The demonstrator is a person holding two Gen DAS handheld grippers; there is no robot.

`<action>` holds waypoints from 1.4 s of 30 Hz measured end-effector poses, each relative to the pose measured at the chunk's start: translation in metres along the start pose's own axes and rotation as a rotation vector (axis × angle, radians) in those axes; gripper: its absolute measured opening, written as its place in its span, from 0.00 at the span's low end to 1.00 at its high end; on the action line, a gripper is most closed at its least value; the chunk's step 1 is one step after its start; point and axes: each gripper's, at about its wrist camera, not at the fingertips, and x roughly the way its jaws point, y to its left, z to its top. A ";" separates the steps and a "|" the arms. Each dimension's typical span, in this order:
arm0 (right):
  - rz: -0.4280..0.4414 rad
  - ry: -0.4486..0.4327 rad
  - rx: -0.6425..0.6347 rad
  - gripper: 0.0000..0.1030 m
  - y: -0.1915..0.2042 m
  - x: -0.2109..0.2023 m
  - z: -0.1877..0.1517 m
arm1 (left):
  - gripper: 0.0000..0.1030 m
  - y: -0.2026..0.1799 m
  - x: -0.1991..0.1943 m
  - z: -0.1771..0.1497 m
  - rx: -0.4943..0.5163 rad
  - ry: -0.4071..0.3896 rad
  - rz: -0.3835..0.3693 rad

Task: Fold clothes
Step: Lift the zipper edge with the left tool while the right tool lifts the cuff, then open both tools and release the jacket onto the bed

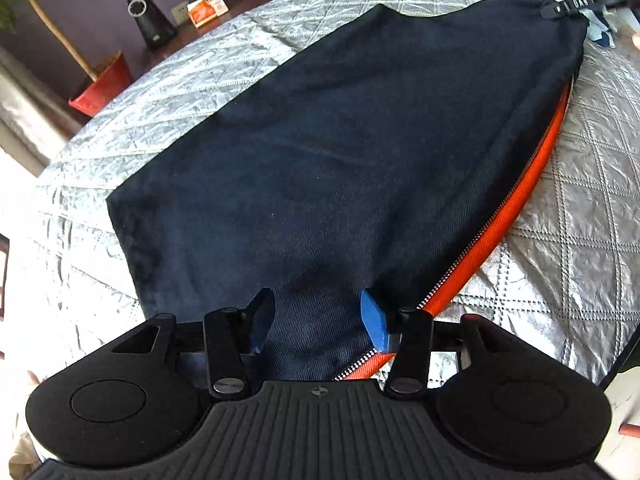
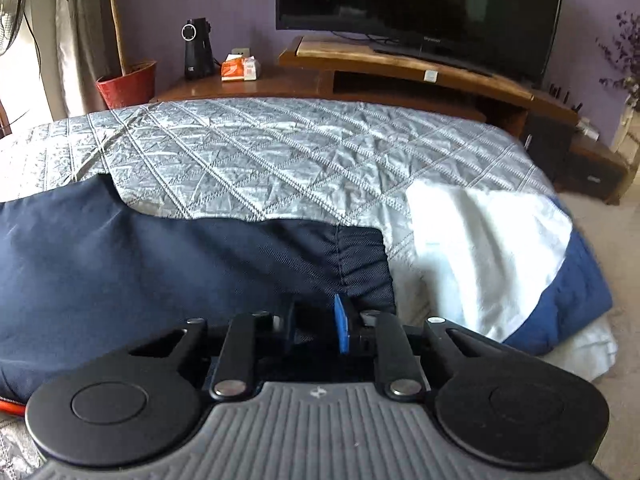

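A dark navy garment [image 1: 340,152] with an orange zipper edge [image 1: 532,184] lies flat on the quilted grey bedspread [image 1: 160,92]. My left gripper [image 1: 316,312] is open, its blue fingers spread over the garment's near end beside the zipper. In the right wrist view the same navy garment [image 2: 160,264] lies across the bed. My right gripper [image 2: 316,324] has its fingers close together on the garment's near edge by its hem corner. The right gripper also shows at the far corner of the garment in the left wrist view [image 1: 560,8].
A folded white and blue cloth [image 2: 500,252] lies on the bed's right corner. Beyond the bed stand a wooden TV bench [image 2: 400,68] with a television [image 2: 420,4], a black speaker [image 2: 196,48], a tissue pack [image 2: 240,68] and a red plant pot [image 2: 128,84].
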 end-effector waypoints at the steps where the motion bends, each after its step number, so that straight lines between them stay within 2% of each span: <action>1: 0.004 -0.026 -0.024 0.26 0.008 -0.007 0.001 | 0.51 0.002 0.000 0.000 -0.012 -0.001 -0.003; 3: 0.024 -0.085 -0.088 0.41 0.026 -0.025 0.002 | 0.52 0.006 0.001 0.001 -0.035 -0.002 -0.010; 4: 0.053 -0.093 -0.129 0.45 0.036 -0.031 0.000 | 0.52 0.008 0.002 0.002 -0.046 -0.003 -0.013; 6: 0.054 -0.074 -0.187 0.45 0.050 -0.033 -0.005 | 0.52 0.010 0.004 0.003 -0.057 0.001 -0.015; 9: 0.016 -0.006 -0.112 0.42 0.033 -0.020 -0.016 | 0.53 0.010 0.003 0.000 -0.040 0.011 -0.011; 10: 0.001 0.017 -0.079 0.31 0.024 -0.016 -0.020 | 0.54 0.010 0.002 -0.001 -0.038 0.010 -0.010; 11: -0.010 0.022 -0.071 0.25 0.020 -0.017 -0.022 | 0.54 0.010 0.002 -0.002 -0.039 0.009 -0.009; 12: -0.016 0.008 -0.084 0.24 0.020 -0.022 -0.024 | 0.54 0.011 0.002 -0.002 -0.043 0.008 -0.008; 14: -0.022 -0.045 -0.117 0.33 0.026 -0.036 -0.025 | 0.55 0.011 0.001 -0.001 -0.045 0.005 -0.005; 15: -0.009 -0.077 -0.131 0.45 0.030 -0.043 -0.025 | 0.55 0.010 0.001 -0.001 -0.038 0.005 -0.001; 16: 0.008 -0.084 -0.145 0.52 0.034 -0.045 -0.025 | 0.55 0.008 0.002 -0.002 -0.028 0.005 0.005; 18: 0.000 -0.026 -0.184 0.52 0.040 -0.033 -0.026 | 0.56 0.005 0.002 -0.002 -0.010 0.004 0.017; 19: -0.013 0.003 -0.185 0.46 0.039 -0.025 -0.028 | 0.57 0.005 0.002 -0.003 -0.011 0.002 0.020; 21: -0.017 0.027 -0.123 0.36 0.034 -0.023 -0.029 | 0.57 0.008 0.001 -0.005 -0.029 0.001 0.021; 23: -0.011 0.009 -0.058 0.36 0.031 -0.037 -0.022 | 0.57 0.011 -0.003 -0.008 -0.057 -0.005 0.016; 26: 0.046 -0.026 0.001 0.44 0.040 -0.073 -0.021 | 0.57 0.015 -0.013 -0.011 -0.121 -0.020 -0.002; 29: 0.126 -0.057 0.075 0.59 0.050 -0.115 -0.030 | 0.63 0.018 -0.032 -0.014 -0.209 -0.059 -0.008; 30: 0.150 -0.059 0.108 0.68 0.050 -0.129 -0.032 | 0.65 0.016 -0.041 -0.016 -0.239 -0.075 -0.008; 31: 0.183 -0.055 0.149 0.72 0.052 -0.139 -0.037 | 0.67 0.011 -0.051 -0.018 -0.264 -0.094 -0.013; 33: 0.242 -0.057 0.207 0.72 0.057 -0.156 -0.051 | 0.72 -0.005 -0.073 -0.024 -0.287 -0.136 -0.035; 38: 0.178 -0.137 0.301 0.70 0.062 -0.184 -0.071 | 0.77 -0.077 -0.116 -0.046 -0.228 -0.201 -0.120; 40: 0.141 -0.164 0.331 0.65 0.064 -0.194 -0.077 | 0.78 -0.098 -0.127 -0.055 -0.252 -0.192 -0.154; 42: 0.145 -0.156 0.340 0.58 0.064 -0.197 -0.077 | 0.79 -0.110 -0.136 -0.065 -0.296 -0.186 -0.188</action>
